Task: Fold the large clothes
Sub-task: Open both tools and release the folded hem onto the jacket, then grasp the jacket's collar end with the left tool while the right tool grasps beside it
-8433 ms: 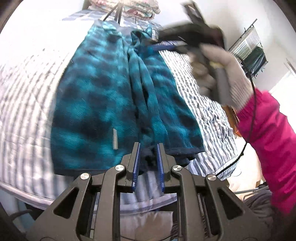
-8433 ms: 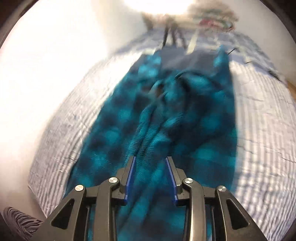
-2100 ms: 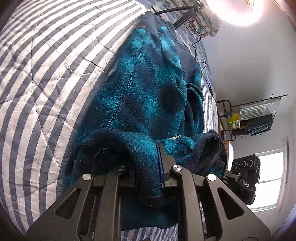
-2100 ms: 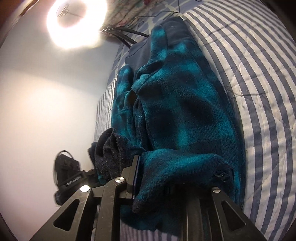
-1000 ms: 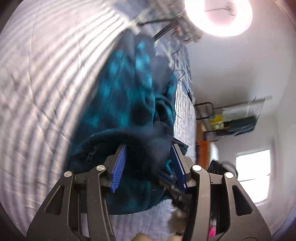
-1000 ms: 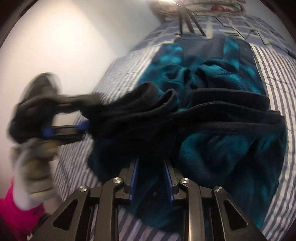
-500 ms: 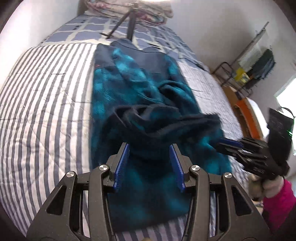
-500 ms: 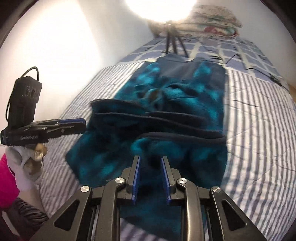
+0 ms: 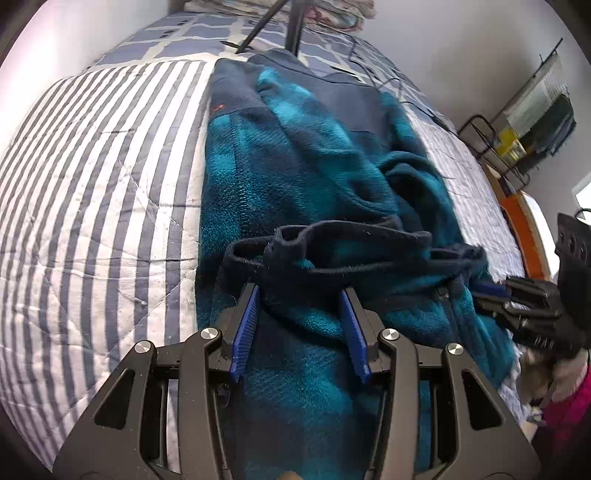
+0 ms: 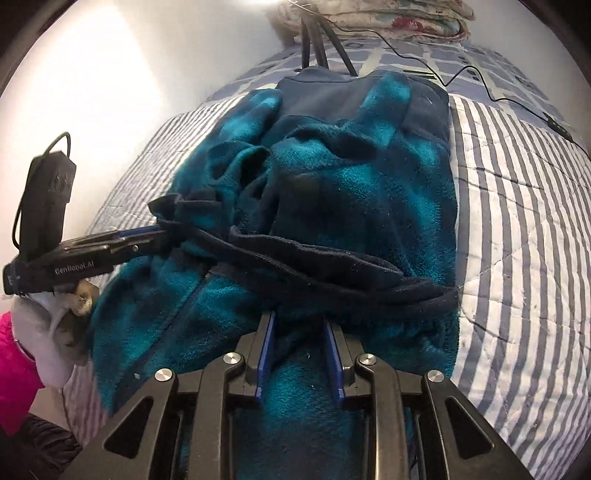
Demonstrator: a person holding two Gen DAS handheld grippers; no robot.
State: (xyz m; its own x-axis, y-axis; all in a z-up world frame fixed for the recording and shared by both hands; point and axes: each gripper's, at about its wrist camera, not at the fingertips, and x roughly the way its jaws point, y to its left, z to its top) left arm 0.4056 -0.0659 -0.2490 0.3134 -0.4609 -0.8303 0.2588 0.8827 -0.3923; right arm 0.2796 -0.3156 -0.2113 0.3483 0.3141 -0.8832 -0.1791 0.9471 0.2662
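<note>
A teal and navy plaid fleece jacket (image 9: 314, 166) (image 10: 351, 184) lies lengthwise on the striped bed quilt (image 9: 92, 184). Its lower part is folded up, and the dark hem band (image 9: 351, 236) (image 10: 314, 266) runs across the body. My left gripper (image 9: 300, 291) (image 10: 155, 232) is open at the hem's left end, with fleece lying loose between the pads. My right gripper (image 10: 299, 319) (image 9: 487, 291) is over the fold near the hem's right end. Its jaws are opening, with fleece between them and the pads not pressing on it.
Black tripod legs (image 10: 314, 33) stand at the head of the bed by folded bedding (image 10: 388, 14). A black cable (image 10: 480, 77) crosses the quilt (image 10: 517, 221) on the right. A wire rack (image 9: 517, 122) stands beside the bed. A gloved hand (image 10: 48, 332) and pink sleeve (image 9: 569, 402) show.
Both grippers were shut on the hem two seconds ago and have let go. Since half a second ago both have sunk closer to the fold, and the right jaws have widened a little.
</note>
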